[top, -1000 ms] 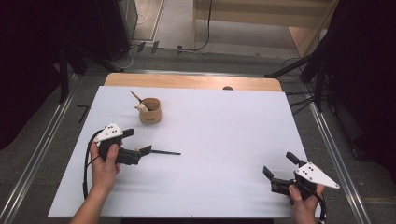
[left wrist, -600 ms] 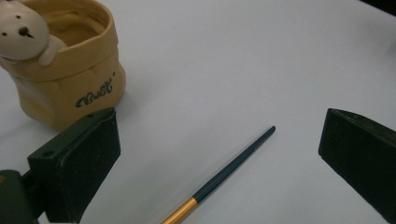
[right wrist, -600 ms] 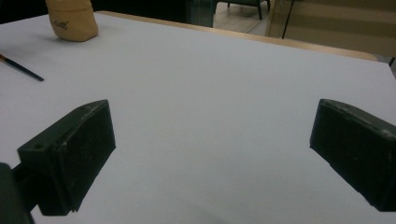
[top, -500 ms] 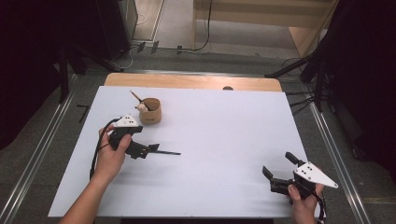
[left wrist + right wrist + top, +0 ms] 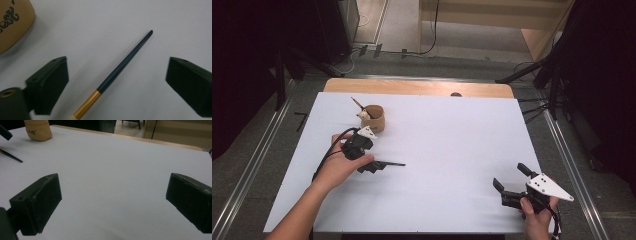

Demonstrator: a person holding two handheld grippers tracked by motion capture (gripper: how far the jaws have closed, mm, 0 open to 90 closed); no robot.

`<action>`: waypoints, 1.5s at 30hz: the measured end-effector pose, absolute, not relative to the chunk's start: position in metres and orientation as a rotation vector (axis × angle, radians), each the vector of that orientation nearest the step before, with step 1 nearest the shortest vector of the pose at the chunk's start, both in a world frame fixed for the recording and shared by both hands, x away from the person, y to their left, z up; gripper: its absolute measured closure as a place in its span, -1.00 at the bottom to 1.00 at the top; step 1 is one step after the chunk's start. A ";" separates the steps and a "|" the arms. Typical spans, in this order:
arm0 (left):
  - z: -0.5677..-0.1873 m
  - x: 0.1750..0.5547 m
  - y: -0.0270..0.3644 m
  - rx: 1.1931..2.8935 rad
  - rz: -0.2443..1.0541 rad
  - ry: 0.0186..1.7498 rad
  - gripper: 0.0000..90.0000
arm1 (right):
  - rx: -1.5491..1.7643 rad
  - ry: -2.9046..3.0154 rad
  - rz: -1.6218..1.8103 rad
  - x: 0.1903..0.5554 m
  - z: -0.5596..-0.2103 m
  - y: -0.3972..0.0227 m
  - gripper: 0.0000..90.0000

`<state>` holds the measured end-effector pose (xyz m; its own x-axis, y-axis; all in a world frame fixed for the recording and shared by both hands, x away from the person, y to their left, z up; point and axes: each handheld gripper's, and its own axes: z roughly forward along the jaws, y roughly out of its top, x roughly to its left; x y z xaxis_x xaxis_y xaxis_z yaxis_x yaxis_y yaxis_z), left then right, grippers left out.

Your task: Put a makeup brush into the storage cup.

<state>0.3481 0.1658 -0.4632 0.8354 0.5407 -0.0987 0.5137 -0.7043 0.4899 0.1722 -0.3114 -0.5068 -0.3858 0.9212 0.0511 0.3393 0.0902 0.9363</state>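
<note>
A paintbrush (image 5: 394, 163) with a dark handle and a gold ferrule lies flat on the white table (image 5: 452, 140). My left gripper (image 5: 373, 167) hangs just over its ferrule end. In the left gripper view the brush (image 5: 125, 66) runs diagonally between the two jaws of the left gripper (image 5: 117, 65). Those jaws have just been closing, but both pads still stand well apart from the handle. My right gripper (image 5: 509, 176) rests low at the near right, open with bare table between its jaws (image 5: 113, 195).
A tan cup (image 5: 373, 118) holding a couple of brushes stands behind the left hand, and also appears in the left gripper view (image 5: 12, 22) and the right gripper view (image 5: 37, 130). A wooden strip (image 5: 417, 88) borders the table's far side.
The left hand has moved right and slightly away from the person, bringing its gripper over the brush's ferrule end. The right gripper has stayed put.
</note>
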 end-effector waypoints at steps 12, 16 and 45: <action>-0.472 0.347 0.154 2.707 0.127 0.729 0.09 | 1.243 1.798 1.291 0.173 -0.508 -0.312 -0.99; -0.472 0.348 0.154 2.726 0.138 0.731 0.25 | 1.248 1.799 1.288 0.173 -0.508 -0.312 -0.99; -0.454 0.334 0.158 2.523 0.116 0.728 0.87 | 1.236 1.819 1.306 0.178 -0.506 -0.301 -0.99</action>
